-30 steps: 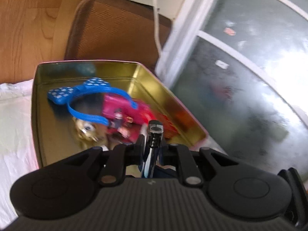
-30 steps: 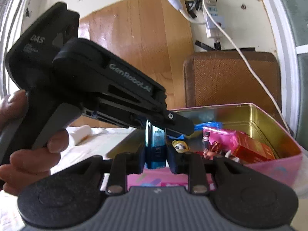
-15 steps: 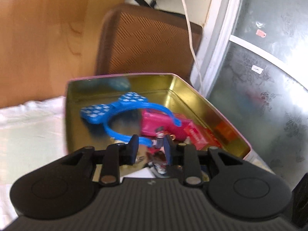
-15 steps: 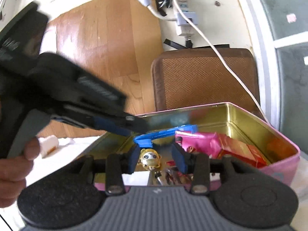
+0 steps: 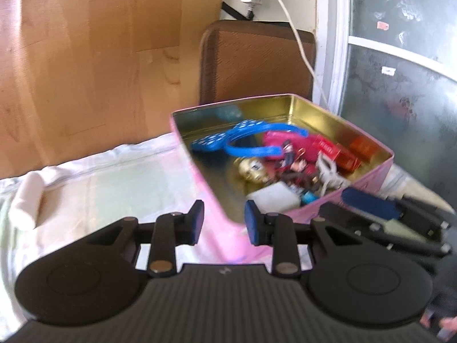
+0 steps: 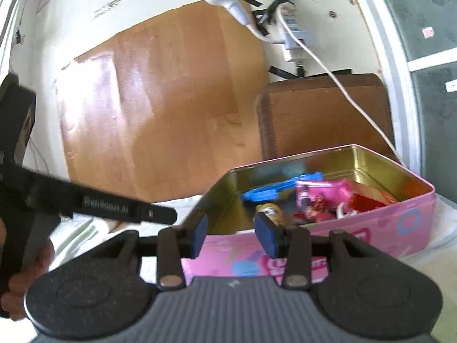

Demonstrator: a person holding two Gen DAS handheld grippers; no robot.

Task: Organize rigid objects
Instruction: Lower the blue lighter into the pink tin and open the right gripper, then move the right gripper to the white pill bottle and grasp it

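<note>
A pink tin box [image 5: 217, 194] with a gold inside sits on a white cloth; it also shows in the right wrist view [image 6: 371, 228]. Inside lie a blue headband [image 5: 251, 143], a pink packet [image 5: 285, 143], a red box [image 5: 334, 151], a gold figure [image 5: 254, 168], a white card [image 5: 274, 197] and small bits. My left gripper [image 5: 224, 223] is open and empty, just in front of the tin's near corner. My right gripper [image 6: 232, 233] is open and empty, in front of the tin's near wall. The headband [image 6: 274, 190] and the gold figure [image 6: 270, 211] show past its fingers.
A brown chair back [image 5: 257, 60] stands behind the tin, with a white cable [image 5: 300, 40] hanging over it. A wooden panel [image 5: 85, 57] is at the left, a glass door [image 5: 400, 71] at the right. A white roll [image 5: 28, 197] lies on the cloth.
Both grippers were shut on small objects one second ago. They have let them go over the tin, opened, and pulled back and away from it.
</note>
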